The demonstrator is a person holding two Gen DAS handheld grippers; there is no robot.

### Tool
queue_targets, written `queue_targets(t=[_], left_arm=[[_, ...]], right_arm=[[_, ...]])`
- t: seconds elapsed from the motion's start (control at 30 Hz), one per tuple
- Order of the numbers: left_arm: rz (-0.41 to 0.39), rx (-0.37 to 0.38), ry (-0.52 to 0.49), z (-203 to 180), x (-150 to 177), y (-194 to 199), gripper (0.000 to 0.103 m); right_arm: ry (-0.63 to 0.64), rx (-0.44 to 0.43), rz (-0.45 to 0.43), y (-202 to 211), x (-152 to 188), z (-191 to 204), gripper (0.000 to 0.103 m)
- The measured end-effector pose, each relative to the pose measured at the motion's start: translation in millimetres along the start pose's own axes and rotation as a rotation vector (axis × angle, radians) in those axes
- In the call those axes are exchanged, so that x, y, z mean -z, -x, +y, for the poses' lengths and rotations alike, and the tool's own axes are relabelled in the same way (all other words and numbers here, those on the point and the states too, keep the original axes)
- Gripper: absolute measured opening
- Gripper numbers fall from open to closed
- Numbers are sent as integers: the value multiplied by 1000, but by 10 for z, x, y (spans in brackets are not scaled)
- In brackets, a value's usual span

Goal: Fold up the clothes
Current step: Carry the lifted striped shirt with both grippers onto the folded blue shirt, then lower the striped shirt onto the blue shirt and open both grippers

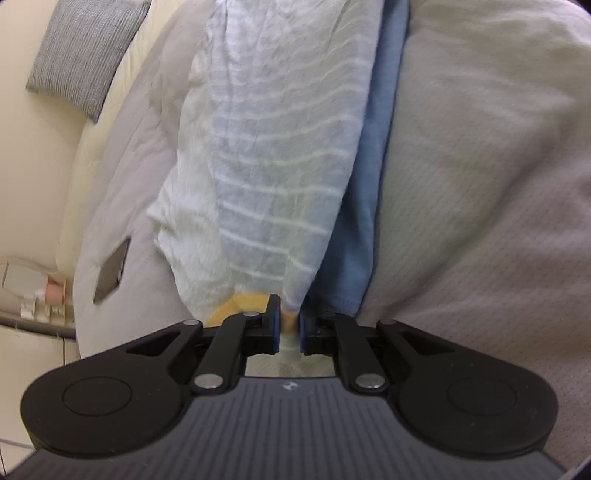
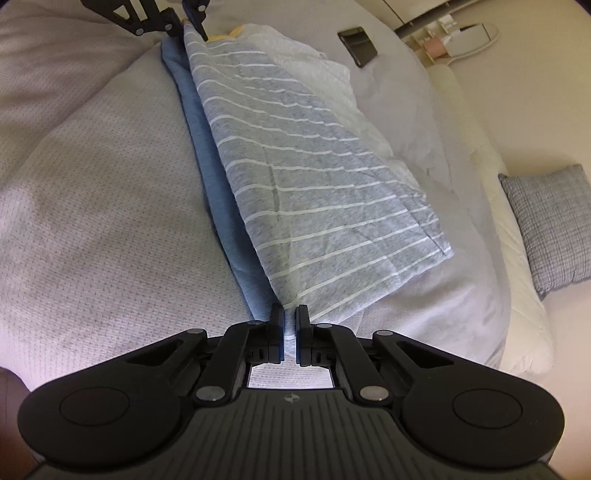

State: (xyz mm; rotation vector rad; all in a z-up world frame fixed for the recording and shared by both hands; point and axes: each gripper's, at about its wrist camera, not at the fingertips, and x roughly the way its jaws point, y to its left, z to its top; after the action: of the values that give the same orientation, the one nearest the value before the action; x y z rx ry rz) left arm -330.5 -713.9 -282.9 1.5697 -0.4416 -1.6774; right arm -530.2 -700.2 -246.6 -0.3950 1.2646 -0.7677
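A grey-blue garment with thin white stripes (image 2: 317,184) is stretched taut between my two grippers above a bed. My right gripper (image 2: 290,325) is shut on one end of its folded edge. My left gripper (image 1: 290,321) is shut on the other end, where a yellow trim (image 1: 240,302) shows; that same gripper (image 2: 186,24) appears at the top of the right wrist view. The cloth looks pale and see-through in the left wrist view (image 1: 266,147). A plain blue layer (image 2: 218,173) hangs along the fold, also seen as the blue strip (image 1: 369,184) in the left wrist view.
A pale quilted bedspread (image 2: 92,184) lies under the garment. A dark flat object (image 2: 357,46) rests on the bed beyond it. A grey checked pillow (image 2: 550,225) lies on the cream mattress edge (image 2: 517,258). Furniture with small items (image 2: 439,37) stands past the bed.
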Motion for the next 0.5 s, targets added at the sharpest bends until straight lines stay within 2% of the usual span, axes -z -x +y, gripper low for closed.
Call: queue_targets(t=[0.1, 0.3, 0.37, 0.5], left_arm=[[13, 12, 1, -33, 22, 10, 7], [51, 17, 75, 40, 102, 115, 8], [68, 13, 120, 82, 128, 186, 8], [89, 1, 277, 210, 102, 407, 8]], right_arm=[[2, -2, 12, -11, 16, 48, 2], [-25, -1, 35, -18, 15, 37, 3], [-45, -1, 49, -5, 33, 23, 4], [-107, -11, 91, 68, 117, 10, 4]])
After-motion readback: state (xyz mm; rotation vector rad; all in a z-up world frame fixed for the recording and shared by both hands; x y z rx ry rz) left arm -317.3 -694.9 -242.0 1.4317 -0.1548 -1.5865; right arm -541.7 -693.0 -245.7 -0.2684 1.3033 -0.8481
